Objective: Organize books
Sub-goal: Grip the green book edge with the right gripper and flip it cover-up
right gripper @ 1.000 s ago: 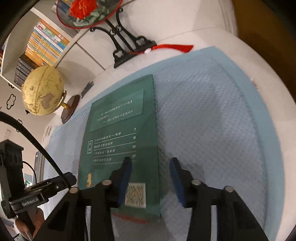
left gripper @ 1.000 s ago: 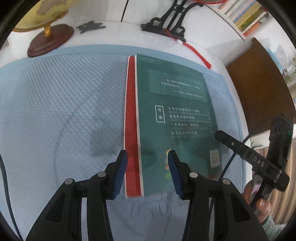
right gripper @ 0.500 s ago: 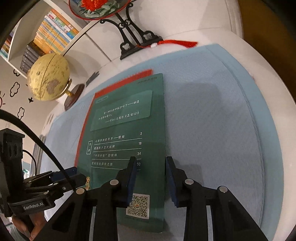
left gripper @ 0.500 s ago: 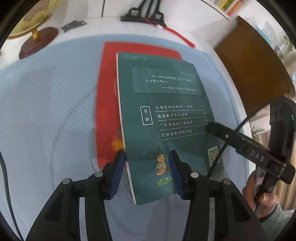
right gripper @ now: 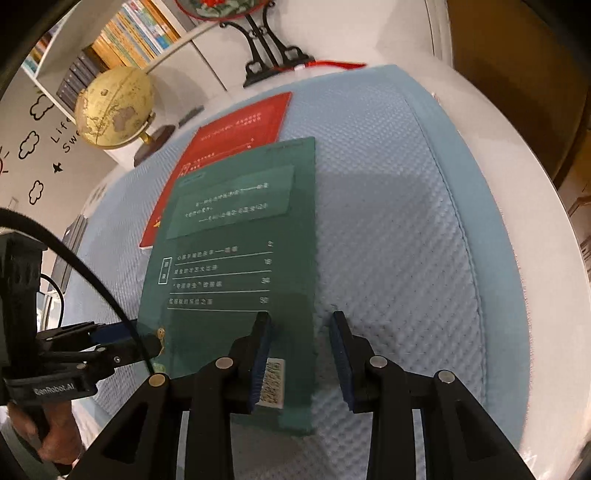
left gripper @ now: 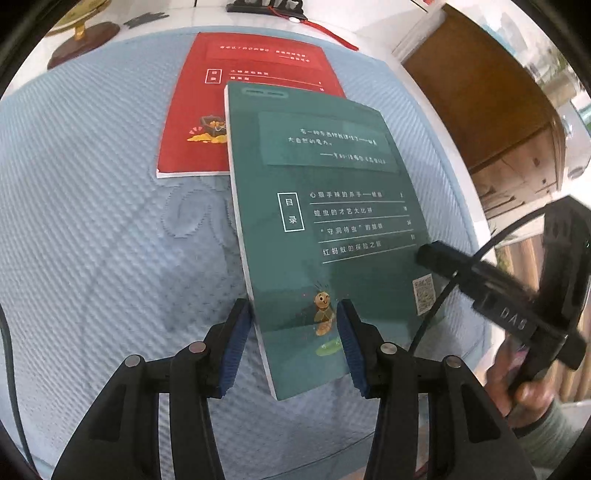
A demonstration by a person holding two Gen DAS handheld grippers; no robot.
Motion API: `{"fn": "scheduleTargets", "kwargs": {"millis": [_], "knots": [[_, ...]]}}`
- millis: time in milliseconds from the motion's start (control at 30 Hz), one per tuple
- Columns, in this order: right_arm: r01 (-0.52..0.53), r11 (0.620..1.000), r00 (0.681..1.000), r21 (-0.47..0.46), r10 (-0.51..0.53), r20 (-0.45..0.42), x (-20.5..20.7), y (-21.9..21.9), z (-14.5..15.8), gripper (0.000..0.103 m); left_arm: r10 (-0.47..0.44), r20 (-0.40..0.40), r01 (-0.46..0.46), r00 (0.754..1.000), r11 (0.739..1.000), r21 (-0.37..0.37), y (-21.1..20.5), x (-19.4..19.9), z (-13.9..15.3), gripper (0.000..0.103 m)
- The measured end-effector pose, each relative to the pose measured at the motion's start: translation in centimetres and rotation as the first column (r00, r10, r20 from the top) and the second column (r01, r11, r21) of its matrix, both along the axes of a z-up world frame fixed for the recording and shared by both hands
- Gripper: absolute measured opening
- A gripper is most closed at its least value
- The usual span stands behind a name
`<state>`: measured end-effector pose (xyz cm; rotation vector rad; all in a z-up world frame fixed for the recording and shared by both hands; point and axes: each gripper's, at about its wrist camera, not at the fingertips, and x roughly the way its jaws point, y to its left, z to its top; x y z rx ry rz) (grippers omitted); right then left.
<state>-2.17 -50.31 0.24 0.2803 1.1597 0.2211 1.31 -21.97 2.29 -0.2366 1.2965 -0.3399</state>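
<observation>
A green book [left gripper: 325,192] lies face up on the blue quilted mat [left gripper: 92,221], its far left corner overlapping a red book [left gripper: 255,92] that lies flat behind it. My left gripper [left gripper: 291,317] straddles the green book's left edge: one pad rests beside the spine, the other over the cover. My right gripper [right gripper: 301,321] straddles the right edge of the green book [right gripper: 240,229], left pad on the cover and right pad over bare mat. Its jaws are opening. The red book [right gripper: 236,133] shows behind.
A globe [right gripper: 114,107] and a black ornament stand [right gripper: 273,55] stand on the white table behind the mat [right gripper: 406,240]. A bookshelf [right gripper: 129,26] fills the far left corner. Brown wooden furniture [left gripper: 480,92] lies past the table's right edge.
The green book has slid toward me and to the right with both grippers, uncovering most of the red book that it had nearly hidden. The red book stayed in place.
</observation>
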Motion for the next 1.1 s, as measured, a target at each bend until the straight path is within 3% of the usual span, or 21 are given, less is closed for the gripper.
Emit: {"fn": "scheduleTargets", "kwargs": {"millis": [100,200,233,267,333,367,400,567,733,800,967,1067,1100], "knots": [[0.037,0.997,0.999,0.066,-0.036,-0.019,-0.3,-0.6,-0.1,0.037,0.019,-0.006,-0.019,1.0,0.999,-0.028,0.5,-0.2,-0.1,0.044],[0.114,0.951,0.991,0.286,-0.089,-0.099,-0.7,-3.1,-0.7,0.037,0.031,0.004,-0.031,1.0,0.999,-0.029,1.2,-0.7,0.1,0.044],[0.147,0.908,0.986,0.392,-0.102,-0.133,-1.0,-4.2,-1.2,0.037,0.034,0.006,-0.033,0.999,0.999,-0.038,1.4,-0.8,0.0,0.044],[0.169,0.841,0.983,0.515,-0.101,-0.156,-1.5,-5.3,-1.5,0.037,0.036,0.006,-0.035,0.999,0.998,-0.05,1.4,-0.6,-0.1,0.045],[0.171,0.732,0.984,0.659,-0.097,-0.148,-2.2,-6.1,-1.3,0.037,0.033,-0.017,-0.034,0.999,0.992,-0.118,2.7,-1.2,-0.2,0.044],[0.154,0.698,0.988,0.699,-0.087,-0.131,-2.3,-6.0,-0.9,0.037,0.014,-0.04,-0.021,0.999,0.983,-0.185,3.2,-1.3,-0.4,0.045],[0.131,0.689,0.991,0.712,-0.076,-0.109,-2.4,-5.7,-0.3,0.037,0.003,-0.06,-0.016,0.998,0.976,-0.217,3.6,-1.5,-0.7,0.045],[0.055,0.806,0.998,0.589,-0.02,-0.066,-0.2,-1.9,1.2,0.037,-0.014,-0.058,0.002,0.998,0.98,-0.199,4.0,-1.9,-0.6,0.044],[-0.166,0.855,0.986,0.492,0.138,0.092,0.0,3.1,7.5,0.037,-0.038,-0.028,0.034,0.999,0.99,-0.14,4.4,-2.9,0.6,0.045],[-0.235,0.857,0.972,0.459,0.199,0.125,-0.5,5.9,9.2,0.037,-0.015,-0.023,0.011,1.0,0.991,-0.134,5.6,-3.6,1.1,0.045],[-0.363,0.786,0.931,0.5,0.322,0.17,-1.4,12.7,10.6,0.037,0.098,0.023,-0.095,0.995,0.99,-0.105,11.0,-6.0,3.0,0.045],[-0.414,0.754,0.905,0.51,0.4,0.144,-1.5,16.3,9.7,0.037,0.235,0.063,-0.235,0.97,0.972,-0.009,16.4,-7.8,4.0,0.045],[-0.426,0.752,0.898,0.503,0.421,0.13,-1.7,17.0,9.2,0.037,0.302,0.073,-0.307,0.95,0.95,0.063,19.0,-8.6,4.1,0.045]]}}
